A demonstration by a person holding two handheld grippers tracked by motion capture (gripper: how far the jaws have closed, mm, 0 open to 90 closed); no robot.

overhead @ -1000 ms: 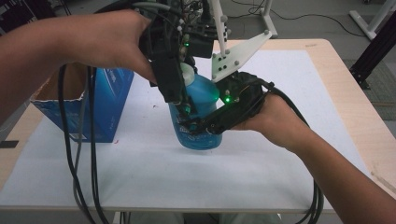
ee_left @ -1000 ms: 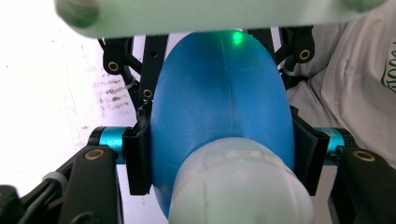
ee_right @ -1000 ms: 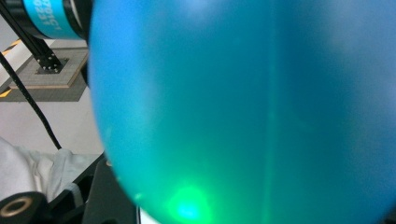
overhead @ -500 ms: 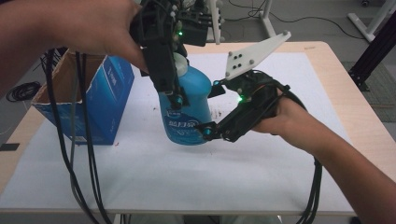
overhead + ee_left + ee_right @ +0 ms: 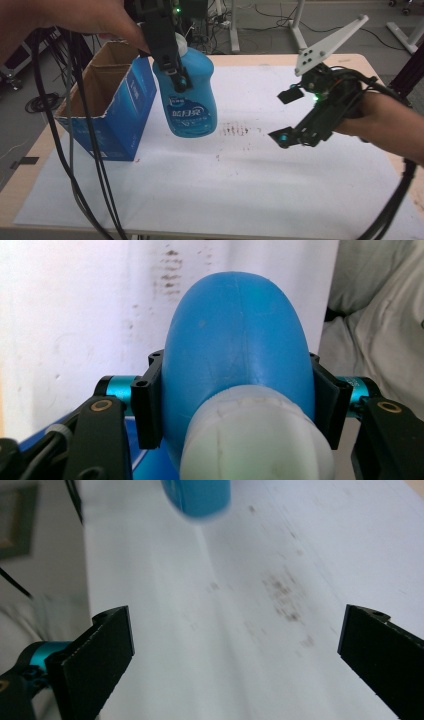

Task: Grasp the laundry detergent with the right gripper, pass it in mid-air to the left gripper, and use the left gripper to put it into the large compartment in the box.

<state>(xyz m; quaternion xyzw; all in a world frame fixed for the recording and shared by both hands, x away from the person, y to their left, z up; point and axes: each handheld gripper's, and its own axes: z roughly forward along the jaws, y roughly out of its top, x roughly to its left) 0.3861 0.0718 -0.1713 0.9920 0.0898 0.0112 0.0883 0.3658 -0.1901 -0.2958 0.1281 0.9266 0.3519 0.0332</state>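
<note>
A blue bottle (image 5: pixel 192 97) with a white cap hangs in the air above the table, beside the open box. My left gripper (image 5: pixel 172 62) comes down from above and is shut on the bottle near its neck. In the left gripper view the bottle (image 5: pixel 235 355) sits clamped between both black jaws of my left gripper (image 5: pixel 235 405), its white cap (image 5: pixel 255 440) nearest the camera. My right gripper (image 5: pixel 285 116) is off to the right, open and apart from the bottle. In the right gripper view my right gripper (image 5: pixel 235 650) has nothing between its wide-spread jaws, and the bottle's base (image 5: pixel 197 497) shows at the top.
An open blue cardboard box (image 5: pixel 107 107) stands at the table's left. White paper (image 5: pixel 240 180) covers the table, with a reddish smear (image 5: pixel 240 131) in the middle. Black cables (image 5: pixel 75 150) hang from the left hand over the front left. A white stand (image 5: pixel 295 25) rises behind the table.
My left gripper has lifted the bottle off the table and carried it left, toward the box. My right gripper has let go of the bottle and drawn back to the right, now open.
</note>
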